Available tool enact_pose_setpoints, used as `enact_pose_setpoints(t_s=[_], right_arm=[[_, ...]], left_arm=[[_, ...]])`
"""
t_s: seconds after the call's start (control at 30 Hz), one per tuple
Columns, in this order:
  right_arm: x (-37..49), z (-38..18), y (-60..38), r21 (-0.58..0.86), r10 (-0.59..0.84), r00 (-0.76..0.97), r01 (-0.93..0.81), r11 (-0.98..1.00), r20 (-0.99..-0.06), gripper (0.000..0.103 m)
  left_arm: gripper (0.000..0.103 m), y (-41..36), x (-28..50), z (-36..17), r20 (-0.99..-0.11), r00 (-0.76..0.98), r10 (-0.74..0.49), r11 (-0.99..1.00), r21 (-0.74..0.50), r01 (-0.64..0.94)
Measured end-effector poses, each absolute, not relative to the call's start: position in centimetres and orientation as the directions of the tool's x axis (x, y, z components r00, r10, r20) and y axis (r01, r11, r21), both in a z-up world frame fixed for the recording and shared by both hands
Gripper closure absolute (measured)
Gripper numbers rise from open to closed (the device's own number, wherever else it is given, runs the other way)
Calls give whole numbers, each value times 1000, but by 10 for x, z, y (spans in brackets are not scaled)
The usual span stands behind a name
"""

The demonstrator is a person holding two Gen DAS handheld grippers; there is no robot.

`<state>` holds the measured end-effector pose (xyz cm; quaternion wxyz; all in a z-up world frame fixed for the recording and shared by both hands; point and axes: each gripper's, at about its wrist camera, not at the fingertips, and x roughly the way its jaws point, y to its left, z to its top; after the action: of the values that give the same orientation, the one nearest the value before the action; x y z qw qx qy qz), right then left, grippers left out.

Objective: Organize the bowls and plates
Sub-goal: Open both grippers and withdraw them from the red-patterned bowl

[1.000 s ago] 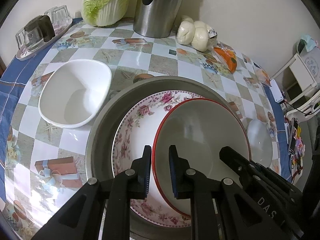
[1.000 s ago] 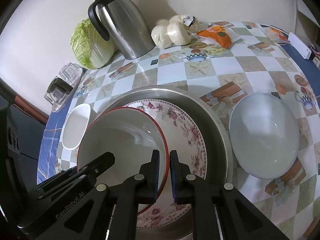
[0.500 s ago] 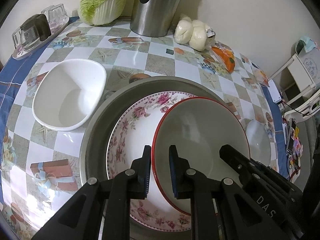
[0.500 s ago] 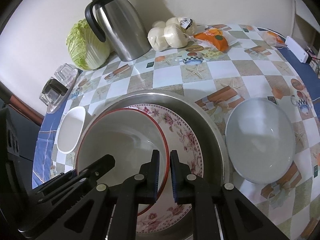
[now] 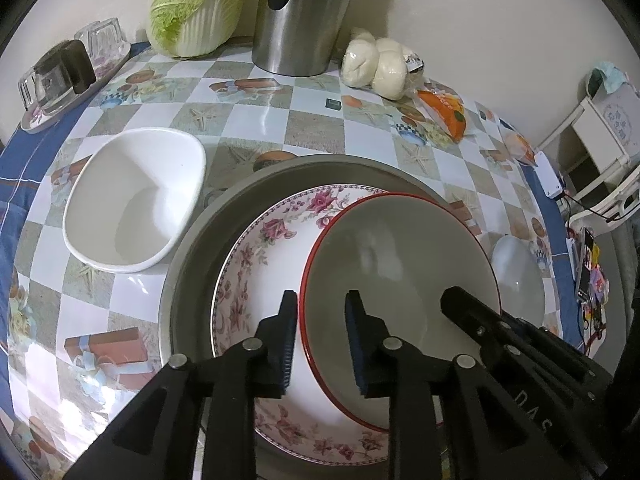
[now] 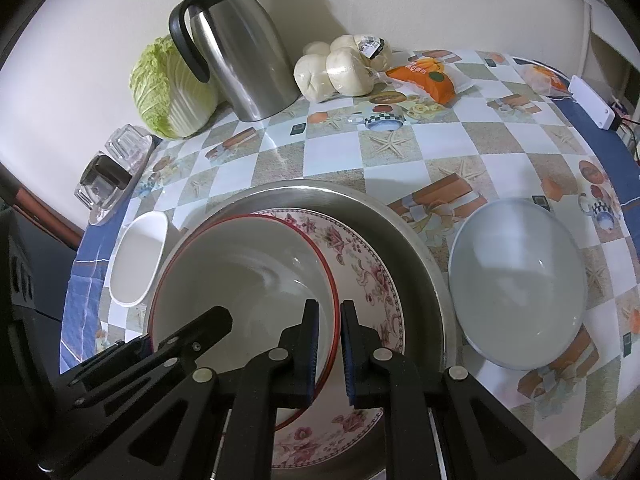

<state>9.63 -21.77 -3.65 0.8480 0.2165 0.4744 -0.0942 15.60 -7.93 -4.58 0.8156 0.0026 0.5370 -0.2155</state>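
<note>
Red-rimmed bowl [image 5: 396,252] inside floral plate [image 5: 256,264] in steel basin [image 6: 416,248] on counter [image 5: 316,120]. Left gripper [image 5: 322,344] jaws just opening, straddling rim untouched; right gripper [image 6: 329,354] jaws clamped on rim.

Glossy ceramic bowl [image 5: 400,264]; brushed-metal jug [image 6: 240,56]

Open tablecloth [image 6: 400,156] behind the basin [image 6: 424,276]; white bowl [image 5: 136,200] and glass bowl [image 6: 516,284] flank it
</note>
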Motion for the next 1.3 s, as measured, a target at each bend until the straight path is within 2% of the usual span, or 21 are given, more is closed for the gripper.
enact_pose_setpoints(t_s=[0.07,0.3,0.37,0.5,0.57,0.6,0.63,0.67,0.8,0.87,0.93,1.03,1.13,1.3], right_arm=[[95,-34,-219,273,38,537,367,889,-843,90],[91,-22,-221,264,10,560,374,889,-829,90],[90,-18,-221,262,3,567,377,888,-824,90],[89,-13,-222,264,-3,577,378,887,-817,90],[88,-11,-222,262,-8,578,382,886,-816,88],[88,-11,-222,260,-11,579,383,886,-815,85],[88,-10,-222,258,-15,580,385,886,-815,77],[87,-10,-222,253,-20,580,387,886,-815,69],[87,-9,-222,243,-35,582,393,887,-813,52],[88,-8,-221,241,-38,585,392,888,-810,40],[88,-8,-220,238,-41,589,389,890,-807,35],[88,-7,-220,230,-53,593,392,891,-803,28],[87,-8,-220,229,-59,596,396,889,-801,19],[88,-9,-218,208,-81,596,400,892,-799,9]], left_arm=[[69,-78,156,-44,-873,337,-351,906,-227,357],[62,-72,155,-32,-853,382,-355,906,-212,367],[54,-69,155,-26,-844,400,-357,906,-210,367],[53,-66,154,-16,-830,432,-353,909,-195,369],[45,-65,153,-12,-824,447,-347,912,-187,364],[41,-63,153,-10,-820,455,-348,913,-187,362],[37,-62,153,-8,-816,460,-349,914,-188,359],[37,-60,153,-5,-812,466,-351,915,-190,357],[37,-57,152,2,-802,494,-335,922,-170,349],[37,-54,152,6,-795,508,-331,924,-163,347],[35,-52,152,9,-789,519,-328,925,-158,344],[26,-49,153,12,-782,540,-311,933,-141,332],[26,-44,155,13,-777,549,-309,935,-144,323],[26,-36,161,11,-776,557,-296,943,-143,302]])
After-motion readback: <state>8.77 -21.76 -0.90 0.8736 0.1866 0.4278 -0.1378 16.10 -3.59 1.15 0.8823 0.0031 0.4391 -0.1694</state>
